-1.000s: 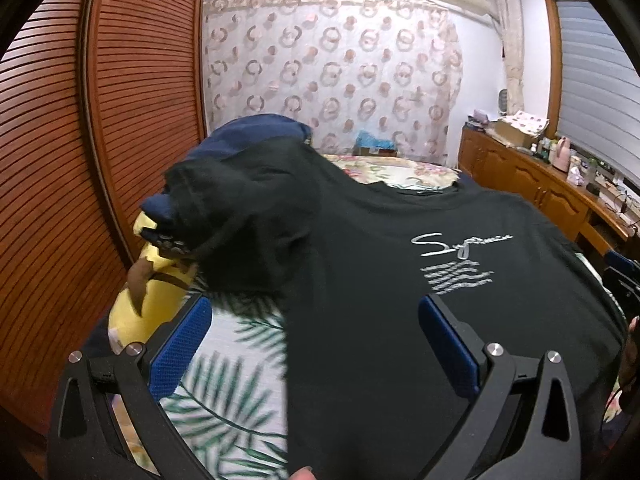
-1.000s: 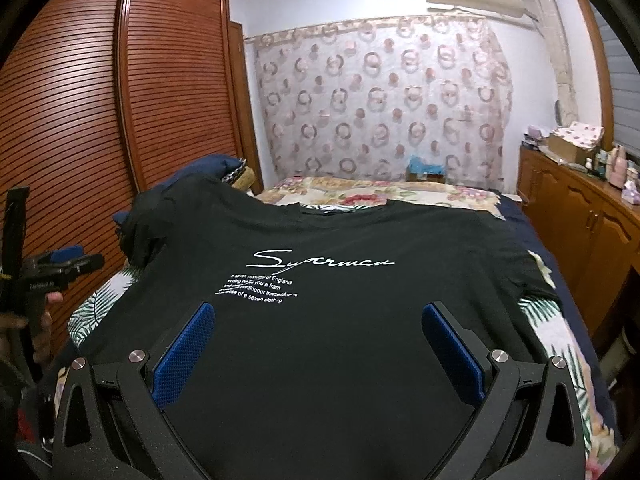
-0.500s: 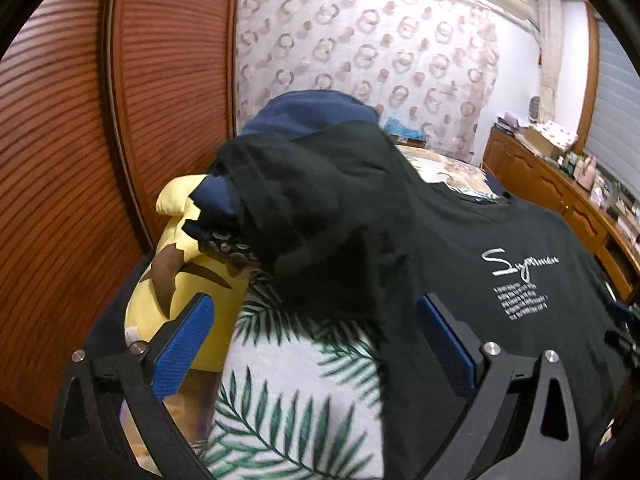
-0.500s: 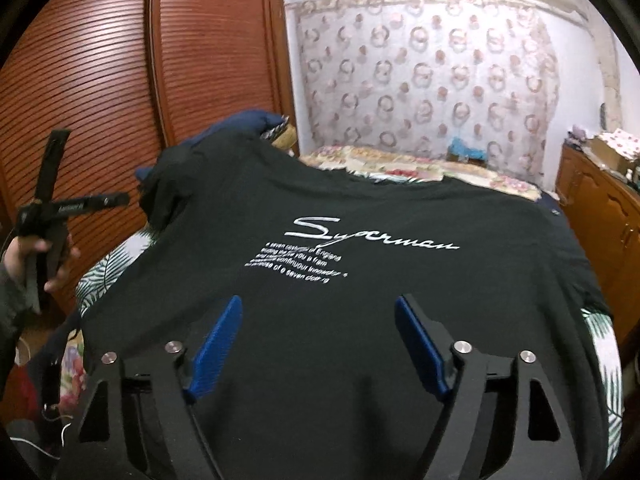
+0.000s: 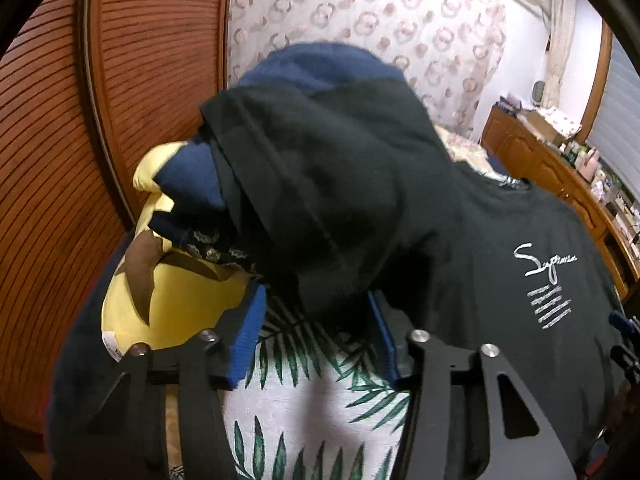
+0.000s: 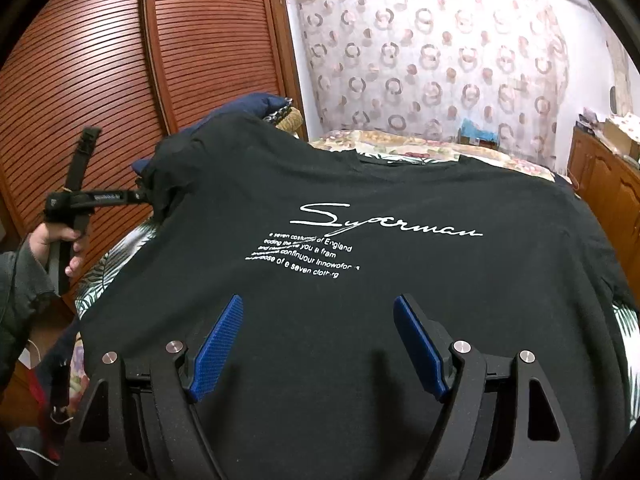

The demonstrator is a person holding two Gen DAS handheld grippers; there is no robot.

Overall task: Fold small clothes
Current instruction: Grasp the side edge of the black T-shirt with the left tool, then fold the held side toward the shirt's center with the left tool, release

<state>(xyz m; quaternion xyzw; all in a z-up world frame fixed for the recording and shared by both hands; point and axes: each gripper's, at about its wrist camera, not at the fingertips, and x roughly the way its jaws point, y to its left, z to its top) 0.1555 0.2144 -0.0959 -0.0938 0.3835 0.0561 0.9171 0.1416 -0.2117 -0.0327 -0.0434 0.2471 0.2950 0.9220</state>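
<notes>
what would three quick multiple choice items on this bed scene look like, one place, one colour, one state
1. Where does the black t-shirt's sleeve lie?
A. draped over the navy pillow
B. flat on the leaf-print sheet
C. under the yellow plush

2. What colour is the shirt's lettering?
A. red
B. white
C. gold

3. How is the right gripper?
A. shut on the hem
B. open above the shirt
C. out of view

Answers:
1 A, the sleeve is heaped over the pillow.
2 B, the script is white.
3 B, its blue jaws stand apart and hold nothing.
</notes>
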